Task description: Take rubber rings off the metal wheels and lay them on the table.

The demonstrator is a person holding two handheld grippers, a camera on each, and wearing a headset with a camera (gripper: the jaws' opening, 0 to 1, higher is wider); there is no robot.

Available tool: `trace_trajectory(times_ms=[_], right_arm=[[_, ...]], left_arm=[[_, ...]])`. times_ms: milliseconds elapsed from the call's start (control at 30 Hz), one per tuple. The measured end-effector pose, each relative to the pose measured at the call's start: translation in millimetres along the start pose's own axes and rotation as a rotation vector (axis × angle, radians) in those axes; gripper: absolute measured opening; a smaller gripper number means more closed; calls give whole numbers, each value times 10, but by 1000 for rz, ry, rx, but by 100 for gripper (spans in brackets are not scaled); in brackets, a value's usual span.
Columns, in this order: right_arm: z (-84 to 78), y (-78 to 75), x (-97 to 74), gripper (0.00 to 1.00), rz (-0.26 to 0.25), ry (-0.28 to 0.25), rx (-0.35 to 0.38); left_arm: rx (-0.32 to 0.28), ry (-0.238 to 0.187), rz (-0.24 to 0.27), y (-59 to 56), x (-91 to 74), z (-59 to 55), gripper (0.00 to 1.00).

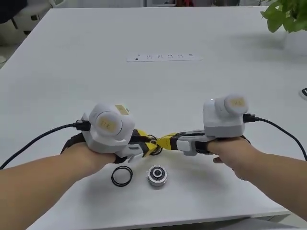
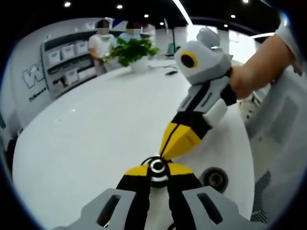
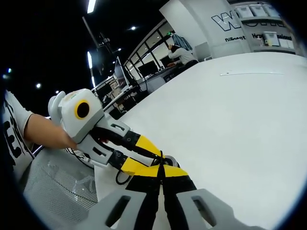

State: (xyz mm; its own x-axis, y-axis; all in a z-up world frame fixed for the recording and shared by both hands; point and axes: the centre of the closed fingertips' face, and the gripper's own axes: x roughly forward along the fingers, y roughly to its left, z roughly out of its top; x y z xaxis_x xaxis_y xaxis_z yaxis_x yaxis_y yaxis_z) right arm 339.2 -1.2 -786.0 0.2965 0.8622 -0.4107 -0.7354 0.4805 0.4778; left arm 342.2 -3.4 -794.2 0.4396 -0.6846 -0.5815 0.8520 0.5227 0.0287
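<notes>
**Rubber ring pinched at the rim of a clamped wheel**

Steel-grey and small, the held wheel [image 2: 157, 167] sits just above the white table [image 1: 192, 86], between the two grippers that meet nose to nose. In the left gripper view it shows a pale face with a dark circle at its hub and a thin black fitted ring [image 2: 154, 158] curving round its upper edge. The left gripper [image 1: 146, 147] has its yellow-tipped jaws closed on either side of this wheel, gripping it. The right gripper [image 3: 163, 168] reaches the held wheel from the opposite side. Its jaws are pressed almost together right at the rim, and they look to be nipping the fitted ring, though the contact is too small to see clearly.

Just in front of the held wheel, nearer the person, a second wheel [image 1: 157, 175] lies flat on the table: a silver disc with a dark centre. Beside it, to the person's left of the held wheel, a loose ring [image 1: 113, 176] lies flat, a thin black hoop with bare table showing through it. Ring and second wheel are near each other but apart.

Well beyond the held wheel, a white power strip [image 1: 164, 57] lies across the table, and green plant leaves [image 1: 288, 14] show at the far right corner
</notes>
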Motion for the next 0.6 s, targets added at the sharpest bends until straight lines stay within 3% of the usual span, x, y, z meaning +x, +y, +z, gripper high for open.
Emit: trace_trajectory(times_ms=[233, 600], right_arm=[[28, -6, -12, 0, 1, -6, 5], [103, 0, -64, 0, -3, -34, 20]], left_arm=[[-6, -2, -34, -27, -20, 11, 18], [14, -54, -72, -133, -152, 150, 29]])
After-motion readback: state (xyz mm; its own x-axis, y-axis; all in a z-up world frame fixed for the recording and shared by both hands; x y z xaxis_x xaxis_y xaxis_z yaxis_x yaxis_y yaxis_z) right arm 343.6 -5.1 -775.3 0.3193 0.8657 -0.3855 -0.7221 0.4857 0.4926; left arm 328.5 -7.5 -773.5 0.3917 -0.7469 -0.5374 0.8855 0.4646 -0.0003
